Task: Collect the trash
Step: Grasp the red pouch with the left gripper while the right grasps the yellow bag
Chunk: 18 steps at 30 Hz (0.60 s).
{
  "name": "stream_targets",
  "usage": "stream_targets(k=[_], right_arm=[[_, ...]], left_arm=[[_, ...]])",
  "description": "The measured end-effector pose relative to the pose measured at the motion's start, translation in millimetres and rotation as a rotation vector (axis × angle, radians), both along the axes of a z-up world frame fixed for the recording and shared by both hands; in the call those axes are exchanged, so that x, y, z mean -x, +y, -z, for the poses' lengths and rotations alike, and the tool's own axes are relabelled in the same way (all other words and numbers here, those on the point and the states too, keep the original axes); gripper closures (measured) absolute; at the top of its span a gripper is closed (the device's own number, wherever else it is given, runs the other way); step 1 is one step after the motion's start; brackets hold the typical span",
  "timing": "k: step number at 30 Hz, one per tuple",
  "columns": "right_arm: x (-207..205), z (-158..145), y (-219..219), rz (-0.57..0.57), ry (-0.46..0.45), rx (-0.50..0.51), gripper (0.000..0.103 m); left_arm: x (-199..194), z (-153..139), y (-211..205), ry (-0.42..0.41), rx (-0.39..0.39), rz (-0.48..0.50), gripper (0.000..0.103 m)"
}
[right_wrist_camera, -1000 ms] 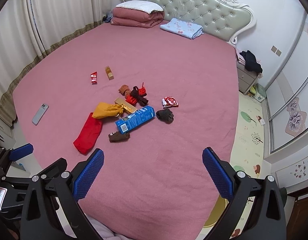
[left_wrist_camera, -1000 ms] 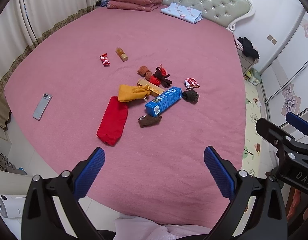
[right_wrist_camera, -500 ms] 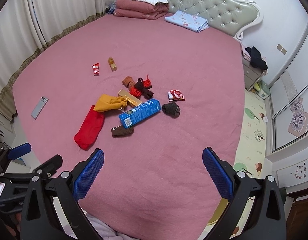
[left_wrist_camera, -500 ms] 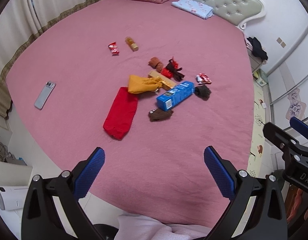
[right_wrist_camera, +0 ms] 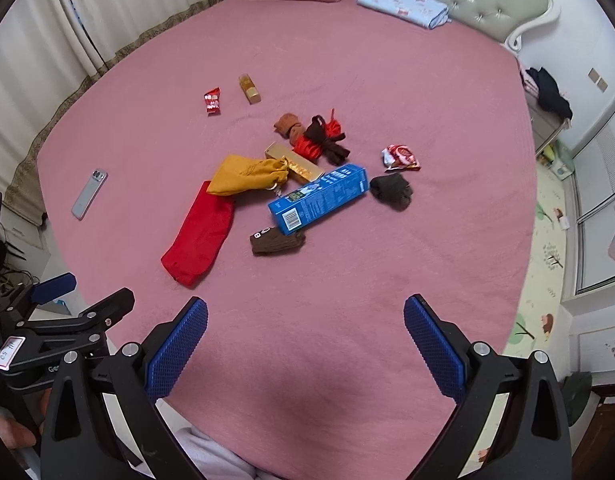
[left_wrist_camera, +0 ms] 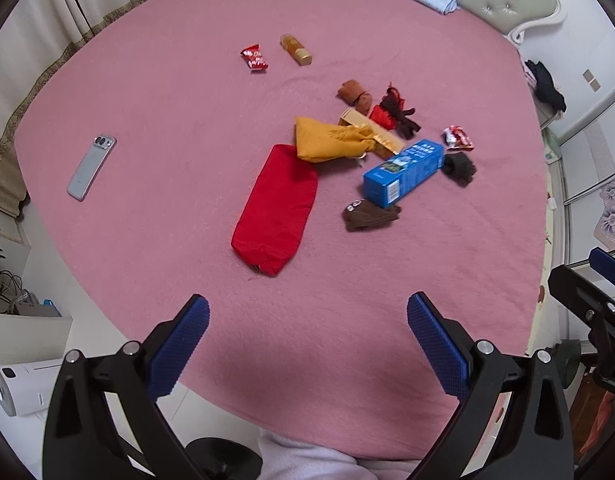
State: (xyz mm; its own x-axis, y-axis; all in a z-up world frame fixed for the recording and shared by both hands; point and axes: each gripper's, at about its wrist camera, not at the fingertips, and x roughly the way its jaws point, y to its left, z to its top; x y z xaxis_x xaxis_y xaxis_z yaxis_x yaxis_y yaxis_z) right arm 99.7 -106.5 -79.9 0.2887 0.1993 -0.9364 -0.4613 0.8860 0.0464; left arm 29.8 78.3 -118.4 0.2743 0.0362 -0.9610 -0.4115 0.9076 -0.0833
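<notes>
Trash lies mid-bed around the blue box: a wrapper just right of it, another wrapper well beyond-left. Your left gripper and right gripper hover short of it, jaws wide, empty. Reach in next.

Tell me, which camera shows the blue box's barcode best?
The right wrist view: the blue box shows its near end with the barcode clearly. The left wrist view shows the same box, but its barcode sits smaller and skewed.
</notes>
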Motion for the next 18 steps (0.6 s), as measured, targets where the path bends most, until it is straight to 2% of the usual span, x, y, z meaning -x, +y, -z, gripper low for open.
stream_targets(k=[9,18], right_arm=[[-34.3,52.7,33.1,0.004,0.055,-0.011,0.009],[-59.9,103.6,64.0,0.022,0.086,-0.018,0.009]], left_arm=[[-33.3,72.8,26.9,0.088,-0.03,0.053,0.004],[-63.3,152.7,54.2,0.154,-0.005,0.068,0.004]])
